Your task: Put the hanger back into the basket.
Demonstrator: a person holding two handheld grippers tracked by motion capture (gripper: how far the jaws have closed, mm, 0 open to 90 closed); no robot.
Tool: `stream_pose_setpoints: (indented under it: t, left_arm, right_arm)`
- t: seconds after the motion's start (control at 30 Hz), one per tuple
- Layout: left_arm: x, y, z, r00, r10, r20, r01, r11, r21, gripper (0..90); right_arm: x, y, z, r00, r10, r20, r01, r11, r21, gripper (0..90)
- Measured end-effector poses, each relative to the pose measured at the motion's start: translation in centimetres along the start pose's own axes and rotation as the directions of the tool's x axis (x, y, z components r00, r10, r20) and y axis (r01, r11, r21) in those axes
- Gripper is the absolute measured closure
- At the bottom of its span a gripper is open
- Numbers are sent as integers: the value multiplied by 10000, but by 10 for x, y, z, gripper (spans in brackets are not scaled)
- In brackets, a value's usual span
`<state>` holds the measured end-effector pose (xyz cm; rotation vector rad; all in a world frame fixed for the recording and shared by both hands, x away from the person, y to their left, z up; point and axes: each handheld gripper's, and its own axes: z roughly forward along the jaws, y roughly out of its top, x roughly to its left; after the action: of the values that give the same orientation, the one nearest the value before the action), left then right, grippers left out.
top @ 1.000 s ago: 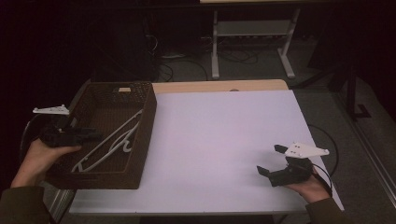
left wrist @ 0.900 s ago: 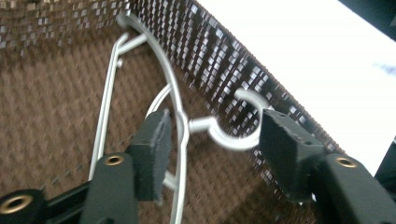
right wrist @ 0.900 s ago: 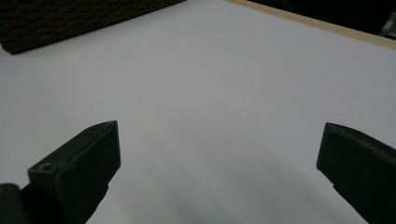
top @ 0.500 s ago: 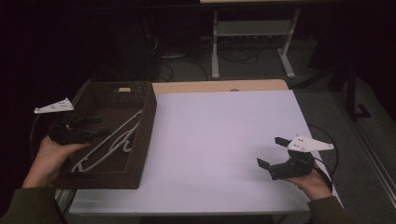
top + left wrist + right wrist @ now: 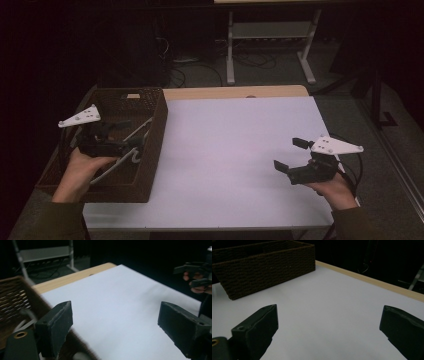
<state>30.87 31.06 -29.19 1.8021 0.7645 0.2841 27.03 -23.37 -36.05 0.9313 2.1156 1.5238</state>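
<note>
A: Because the white hangers [image 5: 131, 152] are lying inside the wicker basket [image 5: 155, 131] at the table's left end, the left gripper [image 5: 131, 134] is working over that basket. Its jaws are standing spread, pinching nothing.

B: How should the pick be executed?

A: In my judgement, the operator should be lowering the spread jaws squarely over one hanger bar, closing on a single wire, and lifting straight up until it is clearing the rim. The hangers are overlapping, so snagging a second one looks like the main risk.

B: What is the right gripper [image 5: 291, 154] doing?

A: It is hovering low over the white table surface [image 5: 235, 150], near the right edge, well apart from the basket. Its jaws are also standing spread with nothing between them.

B: What room is available?

A: The basket wall is rising just beside the left gripper, limiting sideways travel. The white surface between the basket and the right gripper is lying bare, offering a broad set-down area. The wooden strip [image 5: 235, 92] is marking the far edge.
</note>
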Motion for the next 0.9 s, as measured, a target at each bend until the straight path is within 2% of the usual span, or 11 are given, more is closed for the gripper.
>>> stream_pose_setpoints:
  t: [0.03, 0.07, 0.17, 0.2, 0.33, 0.47, 0.63, 0.67, 0.8, 0.9]
  left_arm:
    - [-3, 0, 3, 10000, 42, 47, -41, 9999, -103, 120]
    - [-7, -1, 8, 9998, 30, 203, -23, 9993, -386, 112]
    - [-11, -3, 13, 9995, 39, 305, -21, 9983, -580, 109]
    - [-13, -5, 18, 9994, 16, 354, 12, 9968, -799, 109]
    - [-17, -8, 25, 9988, -65, 489, 110, 9956, -927, 103]
    - [-23, -13, 34, 9978, -133, 647, 215, 9916, -1272, 91]
    - [-26, -16, 37, 9979, -118, 631, 208, 9893, -1441, 57]
    - [-28, -18, 39, 9983, -151, 571, 242, 9865, -1622, 37]
    - [-29, -19, 40, 9993, -81, 368, 143, 9850, -1720, 24]
    - [-30, -20, 41, 9993, -78, 364, 142, 9836, -1800, 6]
  right_arm:
    - [0, 0, 0, 10000, 0, 0, 0, 10000, 0, 11]
    - [-1, 5, 0, 10000, 23, -61, -24, 9996, -295, 3]
    - [-1, 10, -1, 9999, 101, -126, -108, 9982, -589, 3]
    - [0, 15, 0, 9998, 139, -175, -152, 9966, -805, 0]
    - [2, 25, 3, 9996, 24, -274, -53, 9945, -1042, 0]
    - [1, 32, 6, 9996, 66, -289, -101, 9927, -1204, 0]
    - [0, 37, 7, 9996, 100, -250, -137, 9884, -1515, 0]
    - [0, 40, 8, 9996, 74, -264, -116, 9864, -1641, 0]
    - [0, 44, 8, 9996, 77, -256, -121, 9845, -1748, 0]
    - [-1, 44, 7, 9996, 87, -261, -132, 9843, -1761, 0]
